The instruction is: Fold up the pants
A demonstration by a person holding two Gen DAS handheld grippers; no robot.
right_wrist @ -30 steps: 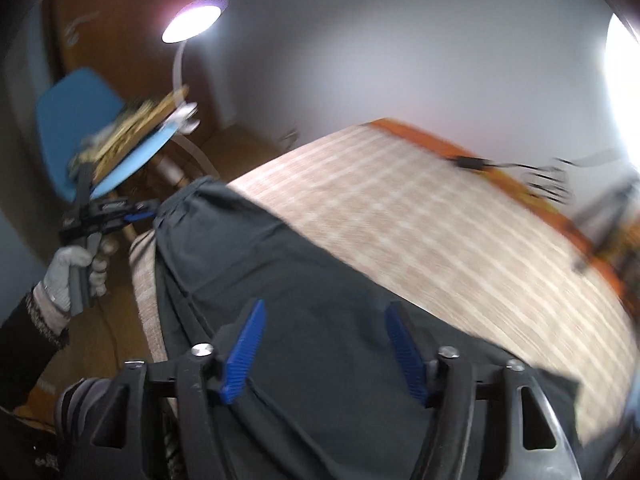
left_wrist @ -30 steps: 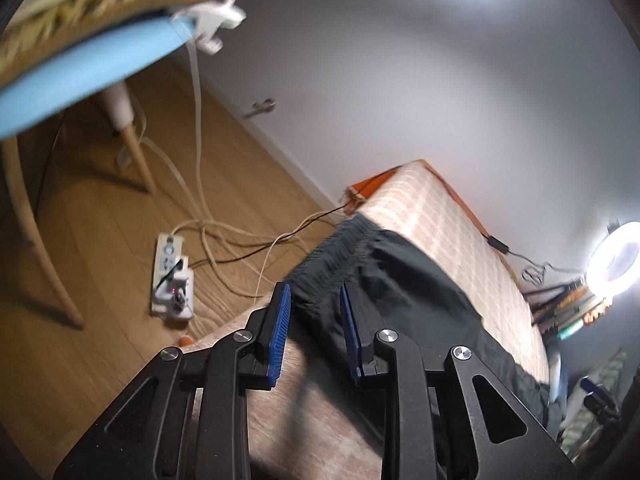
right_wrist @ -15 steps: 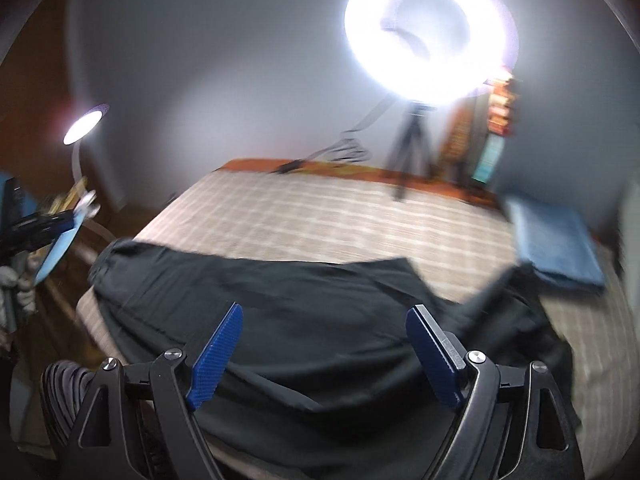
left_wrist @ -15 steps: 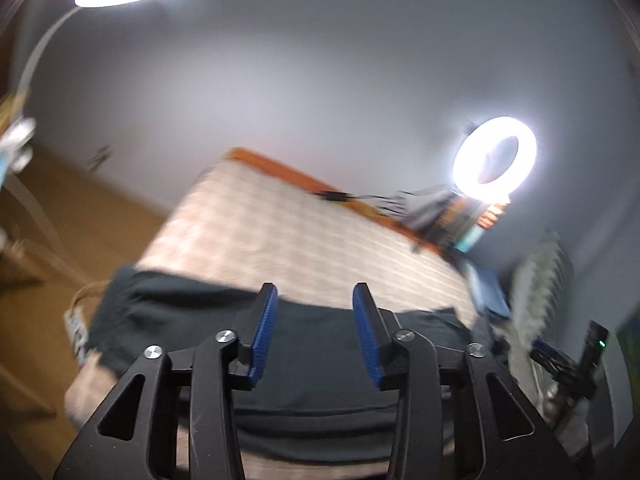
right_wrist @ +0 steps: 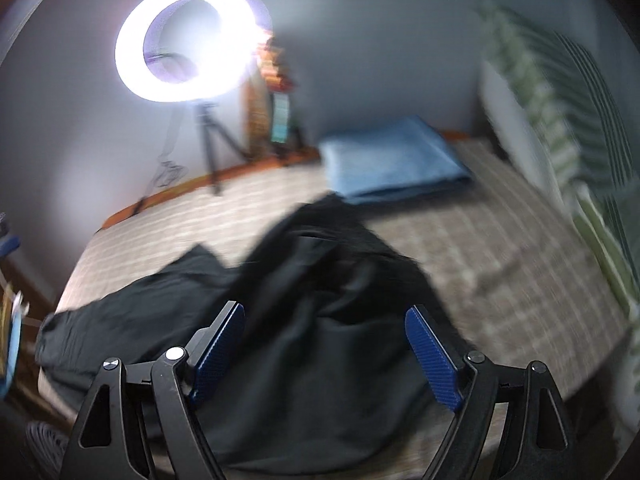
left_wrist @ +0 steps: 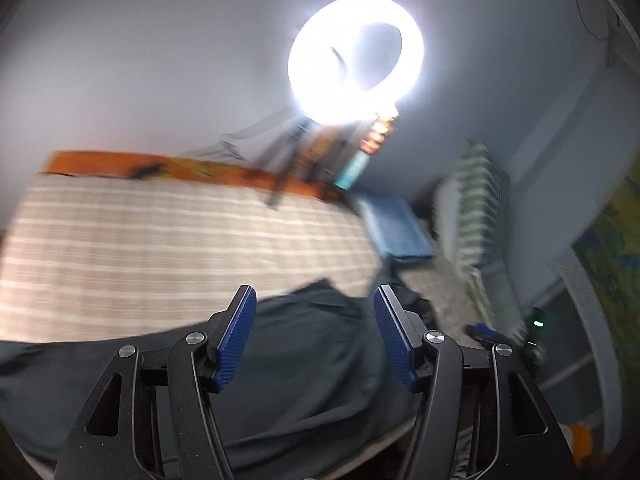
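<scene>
Left wrist view: blurry w/ motion, so edges are soft. Left gripper (left_wrist: 314, 334) has its blue pads wide apart, nothing between them. Black pants (left_wrist: 296, 364) lie spread under and ahead of the fingers, running off frame at lower left; the near part is hidden behind the gripper body. Beyond the pants, left of the gripper & ahead, is the striped bed (left_wrist: 160, 248) w/ an orange strip along its far edge. Straight ahead & up, a ring light (left_wrist: 356, 66) glares so hard its stand and the stuff below it can't be made out. Ahead-right, a folded blue cloth (left_wrist: 396, 228); farther right, a green-striped pillow (left_wrist: 480, 216), smeared. Small green LED at far right, device unclear.

Right wrist view: also blurred. Ring light (right_wrist: 188, 42) up-left of the right gripper (right_wrist: 324, 346), on a tripod (right_wrist: 210, 148); items beside it unreadable. Right gripper pads spread wide, holding nothing. Pants (right_wrist: 312, 320) lie rumpled between & ahead of the fingers, one leg stretching left toward the bed edge (right_wrist: 500, 240), the other reaching away toward the blue cloth (right_wrist: 392, 160); whether they touch it can't be told. Waist end not identifiable. Pillow (right_wrist: 552, 120) at far right, cut off by the frame.
</scene>
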